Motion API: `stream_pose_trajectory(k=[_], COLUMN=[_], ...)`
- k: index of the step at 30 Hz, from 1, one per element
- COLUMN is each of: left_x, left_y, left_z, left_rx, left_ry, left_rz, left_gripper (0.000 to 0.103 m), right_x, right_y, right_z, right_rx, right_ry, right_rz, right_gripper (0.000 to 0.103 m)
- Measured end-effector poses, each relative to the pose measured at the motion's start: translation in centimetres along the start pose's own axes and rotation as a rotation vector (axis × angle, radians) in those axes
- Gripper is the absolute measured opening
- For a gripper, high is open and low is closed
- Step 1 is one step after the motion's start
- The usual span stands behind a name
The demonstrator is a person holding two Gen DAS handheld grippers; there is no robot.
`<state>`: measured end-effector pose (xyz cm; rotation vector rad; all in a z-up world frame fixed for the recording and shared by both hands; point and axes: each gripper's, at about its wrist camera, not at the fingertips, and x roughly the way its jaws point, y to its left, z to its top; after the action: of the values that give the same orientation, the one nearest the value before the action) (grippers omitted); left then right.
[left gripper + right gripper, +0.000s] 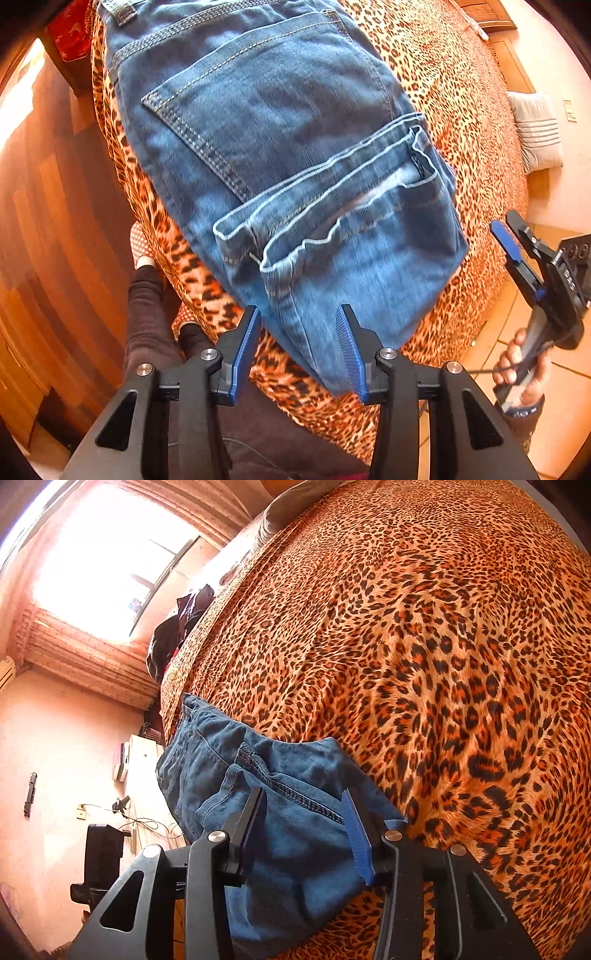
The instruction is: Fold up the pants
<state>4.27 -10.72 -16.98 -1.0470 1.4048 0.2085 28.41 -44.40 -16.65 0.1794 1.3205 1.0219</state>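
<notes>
Blue jeans (280, 155) lie folded on a bed with a leopard-print cover (454, 96), back pocket up and the leg hems laid over the seat. My left gripper (299, 332) hovers above the near folded edge, open, its blue pads (245, 347) clear of the denim. In the right wrist view the jeans (221, 768) sit at the cover's (424, 646) lower left edge. My right gripper (304, 819) stands open over their near end, with cloth showing in the gap but not pinched. The left wrist view also shows the right gripper (511, 230), held in a hand (524, 365).
A striped grey pillow (537, 133) lies beyond the bed's far corner. The person's dark-trousered legs (147, 295) stand by the near bed edge on a wooden floor (48, 221). A heap of dark clothes (181, 627) sits at the bed's far edge under a bright window (107, 554).
</notes>
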Motion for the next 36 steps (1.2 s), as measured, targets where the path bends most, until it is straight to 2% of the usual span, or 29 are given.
stream_pose_trajectory(k=[2,4,5,6,8,11,12,14,15,16,17,18,19,21,23,25,26,27,29,30,31,33,36], left_x=[0.5,1.1,1.5,2.1,2.5,1.9,1.7,1.6,1.6,1.4,1.1,0.8,0.6,1.1,1.5,1.4,1.4,1.4,1.4,1.5,1.5,1.6,2.2], left_y=[-0.2,-0.8,-1.0,-1.5,-1.6,-0.8,-0.5,0.1,0.3,0.5,0.5,0.1,0.1,0.4,1.2,1.4,1.5,1.7,1.9,2.0,2.1,2.3,1.7], left_z=[0.5,0.9,0.8,0.4,-0.4,-0.9,-1.0,-1.1,-1.2,-1.3,-1.5,-1.3,-1.4,-1.3,-0.9,-0.9,-0.9,-0.9,-0.3,-0.2,0.0,0.1,0.4], left_rx=[-0.016,-0.015,-0.008,0.008,0.005,-0.031,-0.038,-0.055,-0.060,-0.067,-0.068,-0.056,-0.040,-0.036,-0.080,-0.082,-0.077,-0.077,-0.087,-0.092,-0.093,-0.089,-0.089], left_ry=[0.006,-0.001,0.003,0.008,0.004,0.001,0.000,0.002,0.003,0.004,0.003,-0.006,-0.020,-0.024,-0.006,-0.005,-0.002,0.007,0.023,0.031,0.036,0.039,0.039], left_rz=[-0.004,0.056,0.101,0.148,0.158,0.126,0.118,0.110,0.106,0.107,0.107,0.112,0.132,0.148,0.122,0.111,0.111,0.108,0.097,0.093,0.091,0.090,0.092], left_gripper=[0.041,0.036,0.015,0.009,0.008,0.008,0.008,0.008,0.008,0.007,0.007,0.007,0.007,0.007,0.008,0.008,0.008,0.008,0.008,0.008,0.008,0.008,0.009], right_x=[0.8,1.9,2.7,3.4,4.8,6.6,7.3,9.1,10.2,11.3,11.9,11.9,11.4,11.0,12.2,12.9,12.7,12.3,10.3,9.1,7.8,5.4,2.7], right_y=[1.0,2.2,2.7,3.2,4.3,6.1,6.9,8.7,9.4,10.0,10.3,10.8,10.9,10.1,9.3,8.8,8.2,7.6,6.8,6.4,6.0,4.7,2.0], right_z=[0.2,0.4,0.5,0.8,1.1,1.3,1.3,0.9,0.5,0.2,-0.2,-0.1,0.5,2.2,2.5,2.3,2.4,2.6,2.6,2.5,2.2,1.2,-0.7], right_rx=[-0.023,-0.062,-0.078,-0.095,-0.148,-0.255,-0.301,-0.418,-0.476,-0.526,-0.566,-0.589,-0.567,-0.459,-0.441,-0.443,-0.396,-0.336,-0.280,-0.272,-0.267,-0.255,-0.210], right_ry=[0.020,0.045,0.060,0.081,0.108,0.139,0.156,0.201,0.227,0.263,0.290,0.274,0.248,0.230,0.261,0.264,0.253,0.251,0.210,0.202,0.196,0.188,0.184], right_rz=[0.008,0.003,-0.003,-0.005,-0.020,-0.014,-0.014,-0.065,-0.109,-0.140,-0.162,-0.183,-0.162,-0.109,-0.150,-0.177,-0.172,-0.123,-0.064,-0.052,-0.053,-0.086,-0.199], right_gripper=[0.045,0.045,0.045,0.045,0.045,0.045,0.041,0.041,0.030,0.013,0.000,0.001,0.001,0.001,0.001,0.001,0.001,0.008,0.010,0.020,0.025,0.042,0.044])
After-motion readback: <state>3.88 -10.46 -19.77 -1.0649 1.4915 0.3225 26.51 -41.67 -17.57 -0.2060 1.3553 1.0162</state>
